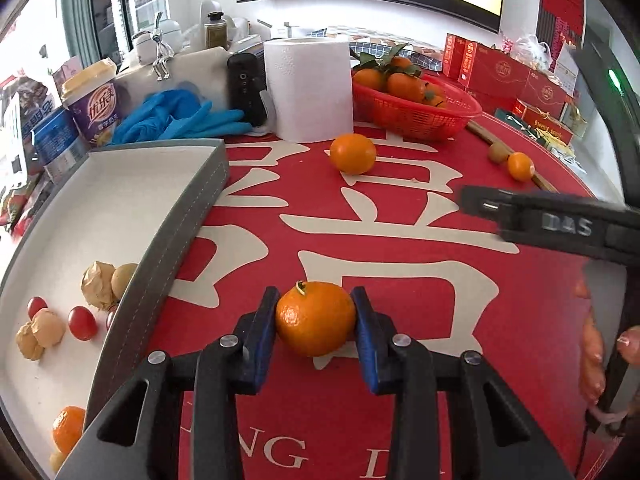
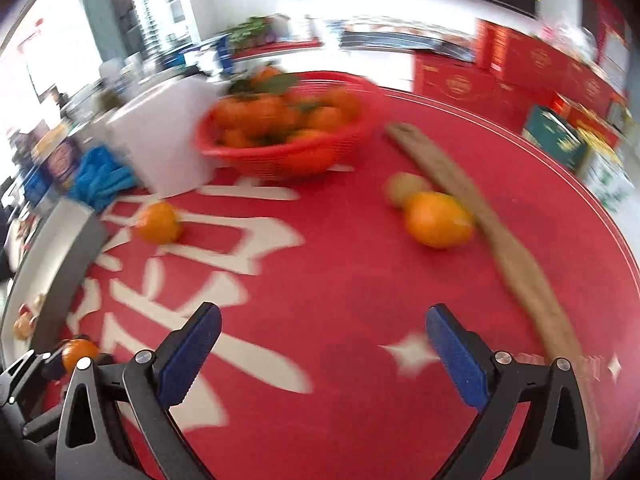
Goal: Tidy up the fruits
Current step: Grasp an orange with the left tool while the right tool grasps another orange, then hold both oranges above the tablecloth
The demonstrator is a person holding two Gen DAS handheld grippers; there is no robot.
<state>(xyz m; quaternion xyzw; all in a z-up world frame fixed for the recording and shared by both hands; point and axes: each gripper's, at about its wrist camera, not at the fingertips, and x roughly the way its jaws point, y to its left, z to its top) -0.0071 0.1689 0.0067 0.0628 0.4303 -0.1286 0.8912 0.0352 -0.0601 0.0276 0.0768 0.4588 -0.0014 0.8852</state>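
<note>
A: Start with the biggest thing. Why is the red mat spread over the whole middle of the left wrist view?

B: It looks to be the sorting ground. Loose fruit lies on it, and the grey-walled tray along the left side of the frame seems to be the place fruit goes: it already holds cherry tomatoes, some pale brown round fruits and a small orange at the lower left.

A: And the red basket at the upper right?

B: Piled with leafy oranges, just beside the paper roll. I'd judge it another home for fruit, but I can't tell which the person means to use.

A: Now the claws.

B: The left gripper at the bottom centre is clenched on a mandarin, both blue pads pressed to its sides, stem turned up and left. Gripping across the width keeps it from rolling out. It sits low over the mat, right of the tray wall.

A: The other?

B: The right gripper stands released, jaws wide, nothing between them. In its blurred view an orange touching a brownish fruit lies ahead at centre right, against a wooden stick, likely its next target.

A: Anything else loose?

B: One orange on the mat, below the paper roll.
</note>
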